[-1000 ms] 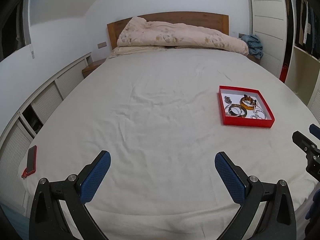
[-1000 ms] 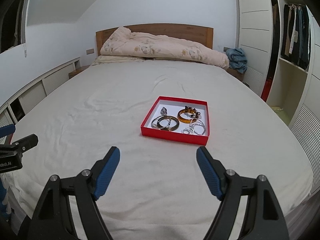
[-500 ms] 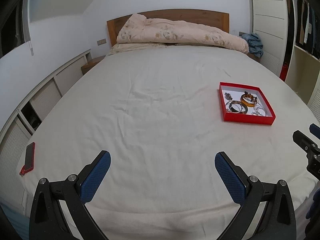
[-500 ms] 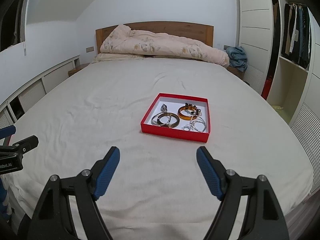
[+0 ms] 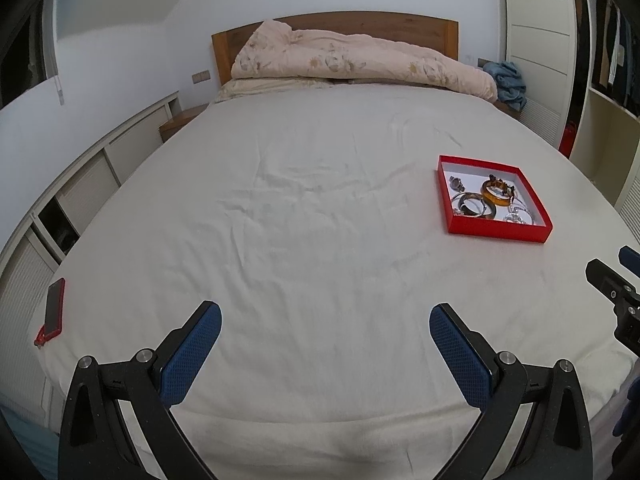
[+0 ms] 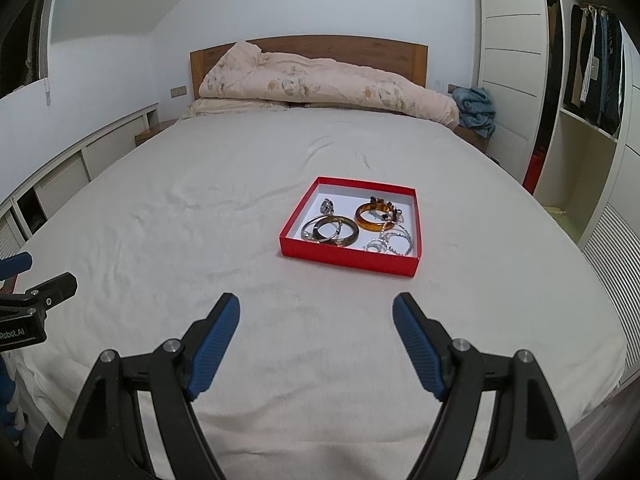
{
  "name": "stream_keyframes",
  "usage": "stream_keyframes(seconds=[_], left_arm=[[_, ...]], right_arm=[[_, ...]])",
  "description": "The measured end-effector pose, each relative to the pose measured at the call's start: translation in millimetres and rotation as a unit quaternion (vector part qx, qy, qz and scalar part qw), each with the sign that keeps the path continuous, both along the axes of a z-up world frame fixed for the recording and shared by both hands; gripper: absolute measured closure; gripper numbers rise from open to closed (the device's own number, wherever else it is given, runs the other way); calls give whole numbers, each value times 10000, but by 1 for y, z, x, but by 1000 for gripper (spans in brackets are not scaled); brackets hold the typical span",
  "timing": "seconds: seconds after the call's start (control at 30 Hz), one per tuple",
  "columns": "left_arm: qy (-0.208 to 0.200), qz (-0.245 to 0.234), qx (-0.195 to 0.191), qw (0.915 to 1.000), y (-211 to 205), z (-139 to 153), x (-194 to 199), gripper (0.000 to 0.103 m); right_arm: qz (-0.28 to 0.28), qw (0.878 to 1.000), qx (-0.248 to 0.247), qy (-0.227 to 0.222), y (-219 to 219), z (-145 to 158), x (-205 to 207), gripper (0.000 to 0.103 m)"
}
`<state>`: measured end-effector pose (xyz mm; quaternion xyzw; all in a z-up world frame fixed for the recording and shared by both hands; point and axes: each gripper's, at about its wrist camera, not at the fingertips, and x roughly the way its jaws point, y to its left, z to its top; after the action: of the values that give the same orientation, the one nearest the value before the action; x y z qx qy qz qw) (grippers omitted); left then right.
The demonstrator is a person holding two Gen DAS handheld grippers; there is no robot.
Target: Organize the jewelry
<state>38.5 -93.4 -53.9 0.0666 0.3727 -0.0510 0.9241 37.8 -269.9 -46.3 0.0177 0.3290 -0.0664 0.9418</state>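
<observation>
Ahead of the right tongs [image 6: 316, 316], red tray [image 6: 348, 259] slightly farther than before.

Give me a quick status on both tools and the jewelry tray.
Left tool open, empty. Right tool open, empty, facing red tray. Bangles and chains lie inside. Bare sheet between, nothing blocking.

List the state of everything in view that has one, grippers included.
Left gripper: open, empty, above the sheet.
Right gripper: open, empty, facing the box.
Red box: lidless, jewelry inside.
Amber bangle: flat in the box.
Phone: flat at the bed edge.
Duvet: bunched at the headboard.
</observation>
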Motion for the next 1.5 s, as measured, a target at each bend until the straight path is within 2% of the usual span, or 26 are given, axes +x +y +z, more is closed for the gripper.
stream_keyframes(seconds=[1.5], left_arm=[[170, 98, -133, 9997, 21, -17, 8, 1]], right_arm=[[9, 9995, -43, 321, 5, -19, 8, 25]])
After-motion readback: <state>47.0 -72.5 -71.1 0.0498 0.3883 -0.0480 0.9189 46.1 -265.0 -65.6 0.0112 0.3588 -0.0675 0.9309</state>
